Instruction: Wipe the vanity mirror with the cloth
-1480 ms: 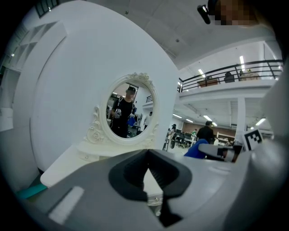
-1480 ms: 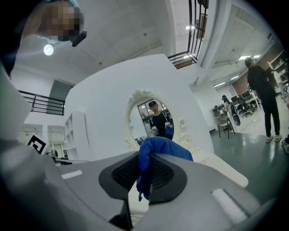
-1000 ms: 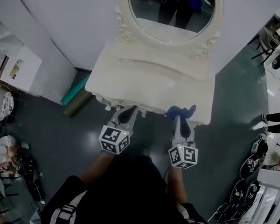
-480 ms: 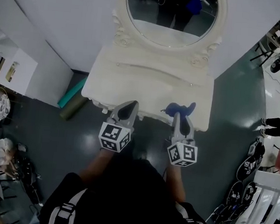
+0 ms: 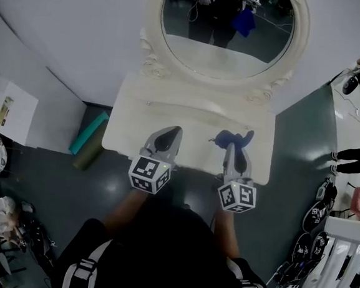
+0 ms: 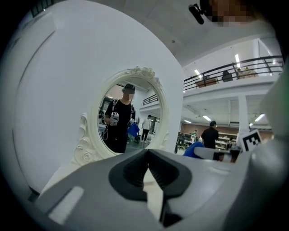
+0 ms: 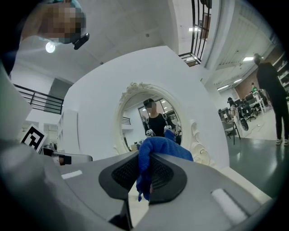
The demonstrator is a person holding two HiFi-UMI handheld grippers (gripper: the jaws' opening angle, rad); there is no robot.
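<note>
No words, brands or numbers can be read; the only signs are black-and-white square code markers on the left cube [image 5: 148, 174] and right cube [image 5: 237, 196], lower centre of the head view.

a cream vanity table [image 5: 188, 117] is standing on the dark grey floor [image 5: 296, 138], carrying its oval mirror [image 5: 228, 25] at the back edge; two rolled mats [image 5: 88, 135] are lying on the floor just beside its left end.

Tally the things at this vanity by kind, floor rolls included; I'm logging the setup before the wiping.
Vanity mirror: 1
Vanity table: 1
Blue cloth: 1
Tongs: 2 (left tongs shut, empty; right tongs shut on the blue cloth)
Rolls on the floor: 2 (teal roll, olive roll)
Total: 7
</note>
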